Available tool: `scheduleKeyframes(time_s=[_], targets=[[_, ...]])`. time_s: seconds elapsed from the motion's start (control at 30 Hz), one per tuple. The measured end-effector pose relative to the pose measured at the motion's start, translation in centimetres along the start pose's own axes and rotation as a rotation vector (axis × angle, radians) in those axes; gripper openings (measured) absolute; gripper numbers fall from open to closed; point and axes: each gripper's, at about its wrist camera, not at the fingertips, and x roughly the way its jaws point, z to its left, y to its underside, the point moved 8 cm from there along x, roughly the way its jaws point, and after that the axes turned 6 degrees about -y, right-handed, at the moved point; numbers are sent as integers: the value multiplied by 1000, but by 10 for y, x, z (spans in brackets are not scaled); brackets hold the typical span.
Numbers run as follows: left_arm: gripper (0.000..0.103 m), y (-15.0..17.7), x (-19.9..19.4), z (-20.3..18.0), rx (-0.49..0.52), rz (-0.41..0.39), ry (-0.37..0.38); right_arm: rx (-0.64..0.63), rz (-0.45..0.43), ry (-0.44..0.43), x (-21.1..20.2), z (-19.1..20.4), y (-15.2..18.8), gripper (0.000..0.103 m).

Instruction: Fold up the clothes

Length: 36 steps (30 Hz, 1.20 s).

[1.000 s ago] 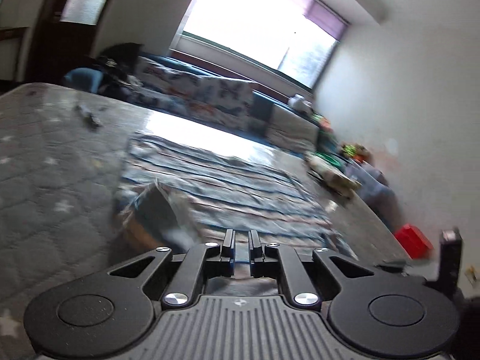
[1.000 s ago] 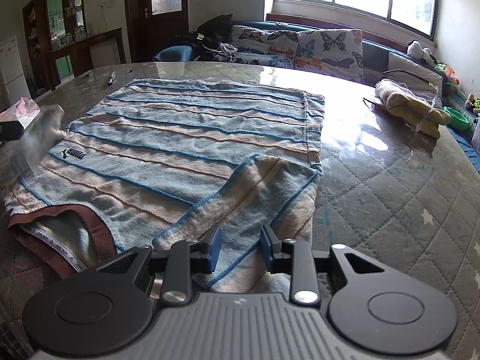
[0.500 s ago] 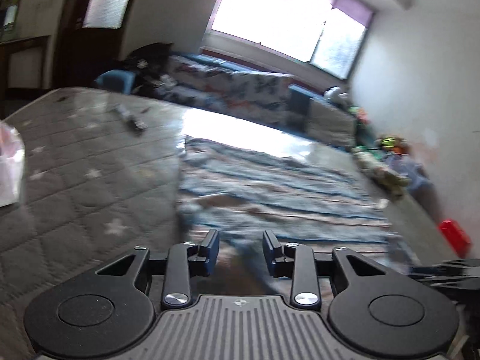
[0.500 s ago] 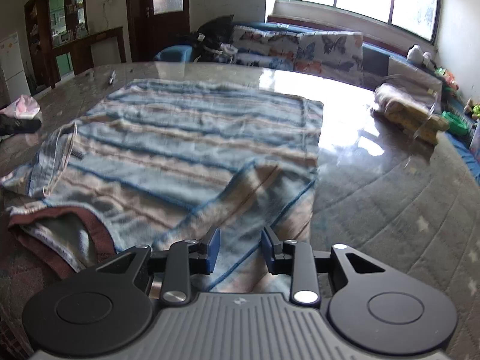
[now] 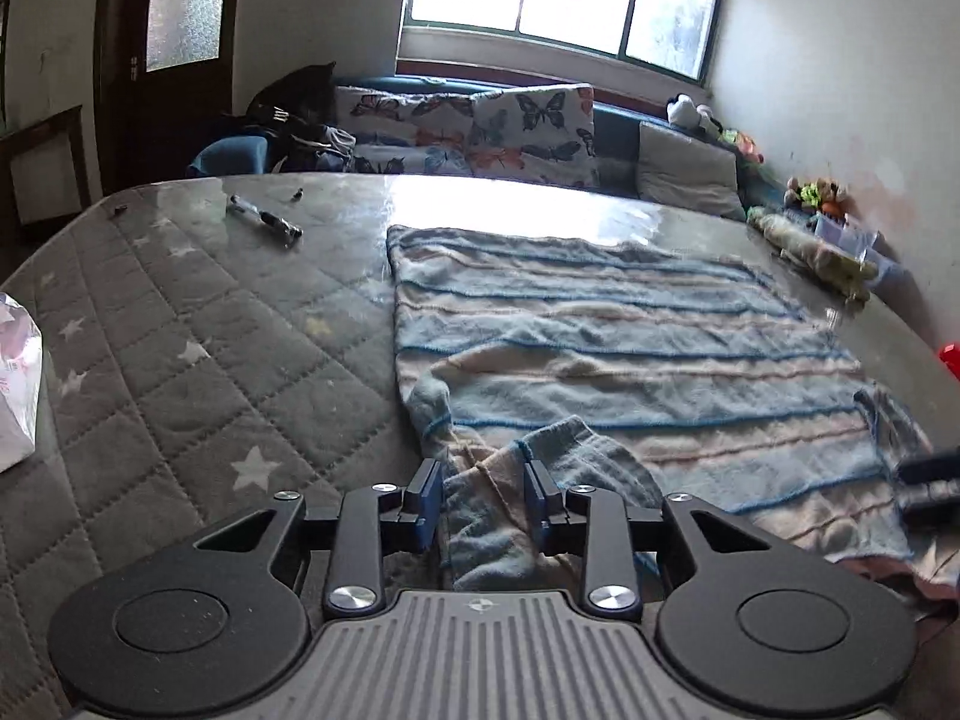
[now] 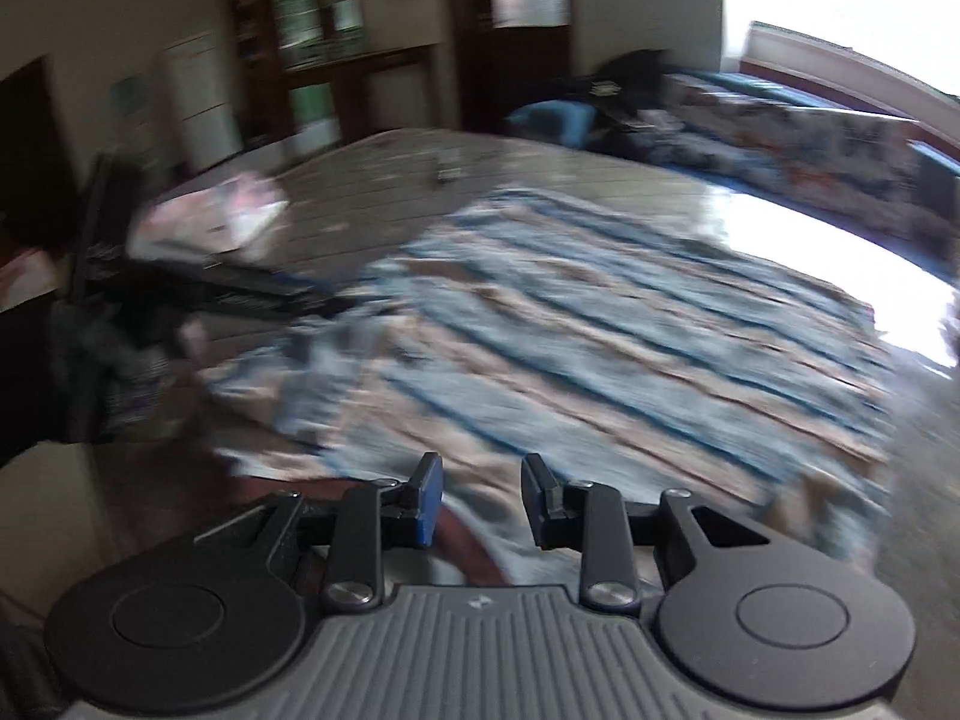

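**Folding a striped top: both claws spread over its near end**

Looking along the left claw (image 5: 483,501), we see its two fingers spread apart with a bunched piece of cloth lying between them; the pads stand clear of the fabric on either side, so nothing is pinched. That piece belongs to the striped top (image 5: 600,348), a blue and pinkish knit spread over the quilted table (image 5: 180,360). Its far end lies flat and fairly smooth towards the window; the near end is rumpled, with a flap turned in over the body just ahead of the left claw and another strip lying in over the body at the right edge.

The right wrist view is smeared by motion. There the right claw (image 6: 482,501) also stands spread, holding nothing, above the near hem where a reddish-brown band (image 6: 468,546) shows beneath it. The left claw appears at the left of that view as a dark blurred shape.

We judge that the sides of the top are being dealt with: the turned-in pieces fit a sleeve fold partly made, though they would equally fit cloth that merely fell that way. Whichever it is, a next grip calls for closing on one thin layer near an edge rather than on the whole bunch, and for lifting only enough to carry it over without dragging the flat part askew. A pen (image 5: 264,220) and a white bag (image 5: 18,384) lie well apart from the top.
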Motion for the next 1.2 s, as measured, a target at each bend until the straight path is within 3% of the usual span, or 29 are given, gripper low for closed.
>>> scheduleKeyframes(time_s=[0.27,0.37,0.67,0.77,1.03,1.2], targets=[[33,-7,-1,1,10,-14,7,-127,73,-143,49,52,-11,27],[33,-8,1,0,26,-13,14,-159,98,-184,64,66,-14,20],[33,-5,10,-5,58,0,25,-148,116,-194,77,66,-10,17],[33,-4,11,-4,63,2,21,-155,106,-183,76,67,-12,3],[35,-2,15,-4,73,8,18,-237,68,-170,49,79,-15,2],[36,-1,11,-5,90,-2,8,-261,127,-164,58,85,-4,3]])
